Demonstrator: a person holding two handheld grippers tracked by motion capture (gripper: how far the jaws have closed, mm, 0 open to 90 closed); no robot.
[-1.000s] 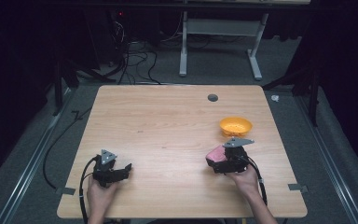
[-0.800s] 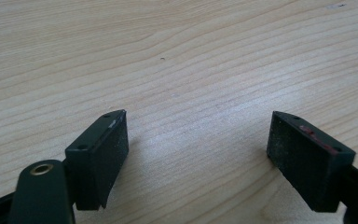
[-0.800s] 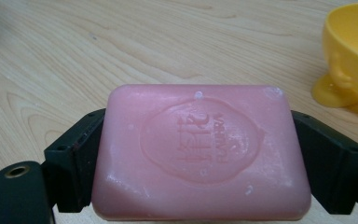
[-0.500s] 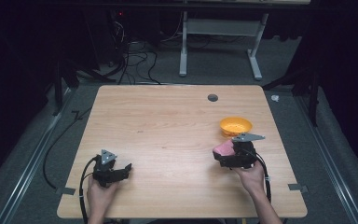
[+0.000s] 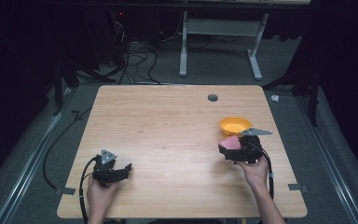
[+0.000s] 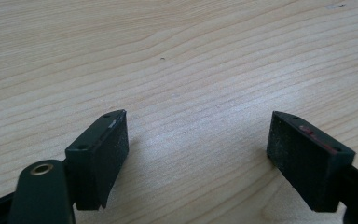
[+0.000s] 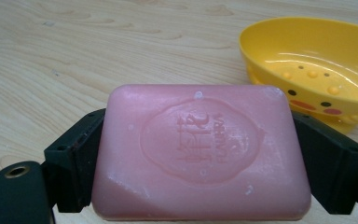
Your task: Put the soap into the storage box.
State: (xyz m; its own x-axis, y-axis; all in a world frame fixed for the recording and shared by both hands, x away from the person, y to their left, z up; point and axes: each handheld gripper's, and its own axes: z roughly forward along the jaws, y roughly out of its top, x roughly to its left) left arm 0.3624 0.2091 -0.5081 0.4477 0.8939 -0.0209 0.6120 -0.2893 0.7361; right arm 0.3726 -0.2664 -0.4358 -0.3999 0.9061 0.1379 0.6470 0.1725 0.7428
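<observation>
A pink bar of soap [image 7: 200, 149] with an embossed oval stamp is clamped between the two black jaws of my right gripper [image 7: 200, 158], held above the wood. In the high view the soap [image 5: 231, 142] and right gripper [image 5: 235, 148] sit at the table's right, just below and left of a yellow soap dish [image 5: 235, 125]. The dish [image 7: 312, 70] is oval, with dots and small bumps inside, and holds nothing. My left gripper [image 5: 121, 171] rests near the front left of the table, its jaws [image 6: 200, 154] wide apart over bare wood.
The light wooden table [image 5: 168, 126] has a round cable hole [image 5: 212, 97] near its far edge. Cables trail from both grippers toward the front edge. A desk frame [image 5: 219, 42] and wires stand on the dark floor beyond.
My right gripper has moved a little right and away, carrying the pink soap closer to the yellow dish. The left gripper has stayed put.
</observation>
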